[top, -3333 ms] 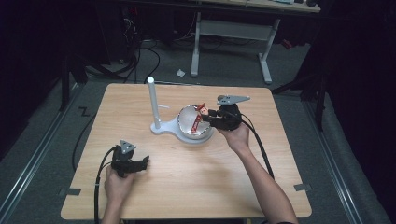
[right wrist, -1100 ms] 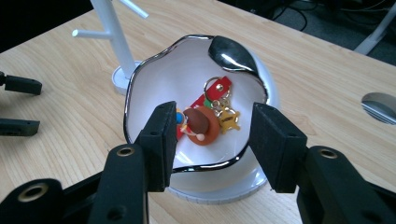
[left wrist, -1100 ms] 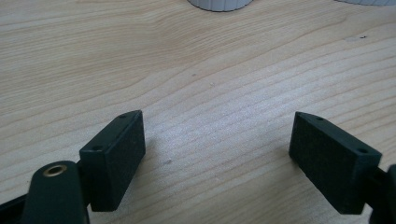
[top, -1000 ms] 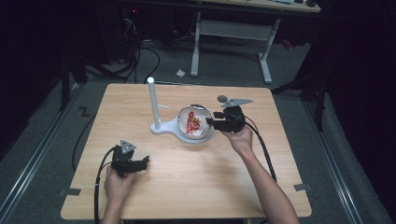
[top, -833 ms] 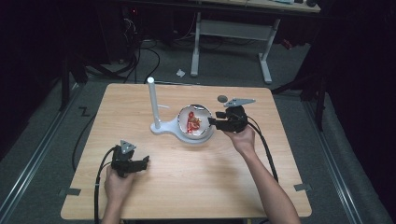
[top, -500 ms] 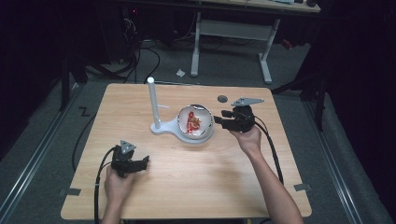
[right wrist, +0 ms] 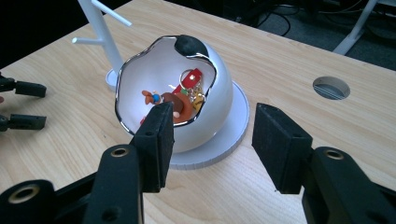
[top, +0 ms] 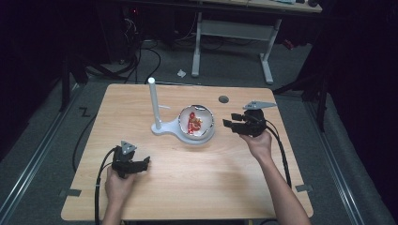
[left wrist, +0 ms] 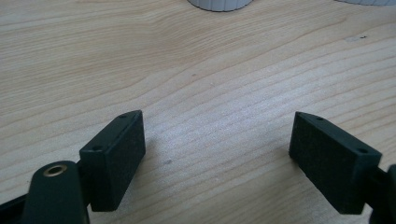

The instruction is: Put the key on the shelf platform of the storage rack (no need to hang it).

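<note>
Beside the bowl [right wrist: 219, 100], the right gripper [right wrist: 212, 140] has its jaws just widened, empty; the bowl's rim hides part of the trinkets [right wrist: 180, 100]. Left gripper [top: 133, 164] jaws apart.

Two black hand-held tools, left claw [left wrist: 219, 158] and right claw [right wrist: 212, 144] with flat rectangular textured black pads, brass-ringed screw holes, grey three-cornered top plates, trailing black cables, bare forearms, no sleeves
</note>
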Motion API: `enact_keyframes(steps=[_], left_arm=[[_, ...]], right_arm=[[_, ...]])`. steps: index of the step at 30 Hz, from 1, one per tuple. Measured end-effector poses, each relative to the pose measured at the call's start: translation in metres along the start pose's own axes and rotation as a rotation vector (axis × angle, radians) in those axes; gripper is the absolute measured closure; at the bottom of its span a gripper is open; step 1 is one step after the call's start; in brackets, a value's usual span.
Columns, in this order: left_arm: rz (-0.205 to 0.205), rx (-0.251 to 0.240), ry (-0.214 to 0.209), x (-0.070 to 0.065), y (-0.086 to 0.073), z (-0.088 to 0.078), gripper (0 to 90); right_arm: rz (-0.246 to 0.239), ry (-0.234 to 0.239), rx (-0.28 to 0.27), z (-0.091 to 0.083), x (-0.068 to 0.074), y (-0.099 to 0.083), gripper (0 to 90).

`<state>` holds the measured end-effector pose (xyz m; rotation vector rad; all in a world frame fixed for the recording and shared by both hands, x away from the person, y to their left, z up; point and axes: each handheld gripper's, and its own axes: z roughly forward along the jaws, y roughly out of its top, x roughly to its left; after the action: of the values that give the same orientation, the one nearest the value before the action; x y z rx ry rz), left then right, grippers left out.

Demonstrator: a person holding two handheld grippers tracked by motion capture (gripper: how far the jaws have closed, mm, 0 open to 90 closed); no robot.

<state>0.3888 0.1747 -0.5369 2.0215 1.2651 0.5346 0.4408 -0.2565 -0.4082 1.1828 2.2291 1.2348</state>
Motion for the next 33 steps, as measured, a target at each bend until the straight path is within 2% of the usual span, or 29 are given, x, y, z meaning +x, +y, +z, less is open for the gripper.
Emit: enact_keyframes(steps=[5, 8, 12, 20, 22, 28, 33], left_arm=[[-0.001, -0.001, 0.001, 0.0, 0.0, 0.0, 18.8], [-0.001, -0.001, 0.001, 0.0, 0.0, 0.0, 18.7], [-0.001, -0.001, 0.001, 0.0, 0.0, 0.0, 18.7], [-0.001, -0.001, 0.001, 0.0, 0.0, 0.0, 18.8], [-0.001, -0.001, 0.001, 0.0, 0.0, 0.0, 18.7], [0.0, 0.0, 0.001, 0.0, 0.0, 0.0, 18.8], [0.0, 0.0, 0.001, 0.0, 0.0, 0.0, 18.7]], right_arm=[[0.018, -0.016, -0.01, -0.008, -0.003, -0.01, 49.1], [-0.006, -0.046, -0.01, -0.014, -0.003, -0.012, 49.5], [-0.01, -0.05, -0.018, -0.021, -0.003, -0.012, 49.7], [0.021, -0.053, -0.032, -0.033, -0.006, -0.02, 50.4], [0.034, -0.051, -0.019, -0.035, -0.007, -0.023, 50.2], [0.018, -0.071, -0.047, -0.049, -0.006, -0.025, 50.7], [0.008, -0.077, -0.047, -0.056, -0.005, -0.026, 51.0]])
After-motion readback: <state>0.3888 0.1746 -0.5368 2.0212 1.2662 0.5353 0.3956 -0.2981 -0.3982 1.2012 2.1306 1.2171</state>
